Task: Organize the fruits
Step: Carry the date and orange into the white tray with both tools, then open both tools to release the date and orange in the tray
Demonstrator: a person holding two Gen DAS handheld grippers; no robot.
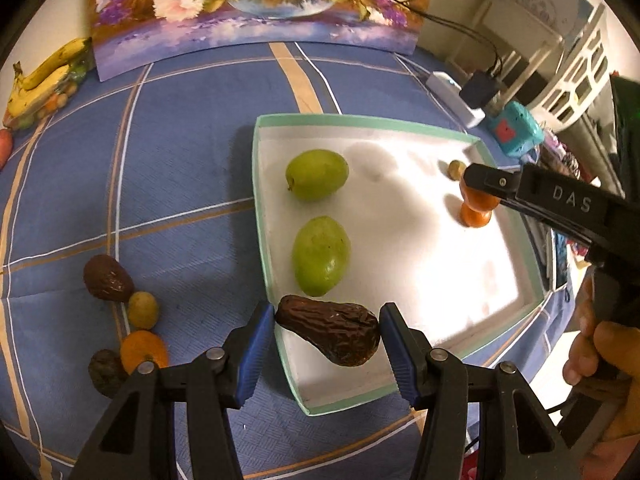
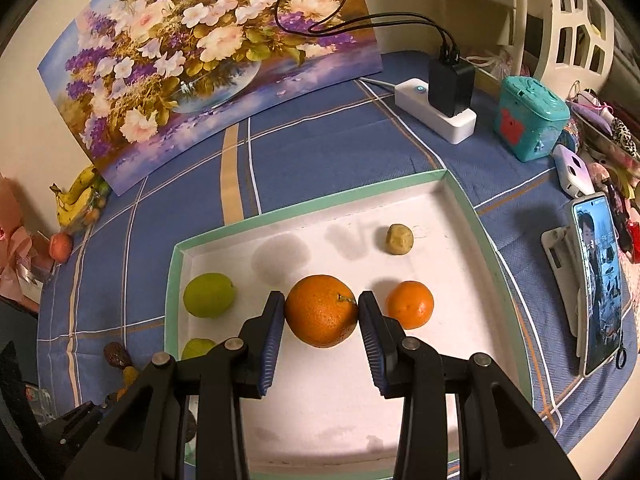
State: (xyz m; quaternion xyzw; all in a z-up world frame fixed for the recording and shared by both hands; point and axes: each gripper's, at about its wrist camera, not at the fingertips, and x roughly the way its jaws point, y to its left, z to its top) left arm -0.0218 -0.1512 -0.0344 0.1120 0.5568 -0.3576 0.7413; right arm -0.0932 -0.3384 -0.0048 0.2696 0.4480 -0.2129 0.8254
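A white tray with a green rim (image 1: 264, 216) (image 2: 172, 276) lies on the blue checked cloth. My left gripper (image 1: 328, 334) is shut on a dark wrinkled avocado (image 1: 332, 334) over the tray's near-left corner. Two green fruits (image 1: 317, 174) (image 1: 321, 255) lie in the tray's left side. My right gripper (image 2: 322, 312) is shut on a large orange (image 2: 321, 310) above the tray; it shows in the left wrist view (image 1: 478, 192) too. A smaller orange (image 2: 410, 304) and a small tan fruit (image 2: 399, 239) lie in the tray's right side.
Left of the tray on the cloth lie a dark avocado (image 1: 107, 278), a small yellow-green fruit (image 1: 142, 309), an orange (image 1: 144, 350) and another dark fruit (image 1: 105, 372). Bananas (image 1: 44, 76) sit far left. A flower painting (image 2: 208, 60), power strip (image 2: 436, 110), teal box (image 2: 530, 118) and phone (image 2: 598, 280) stand around.
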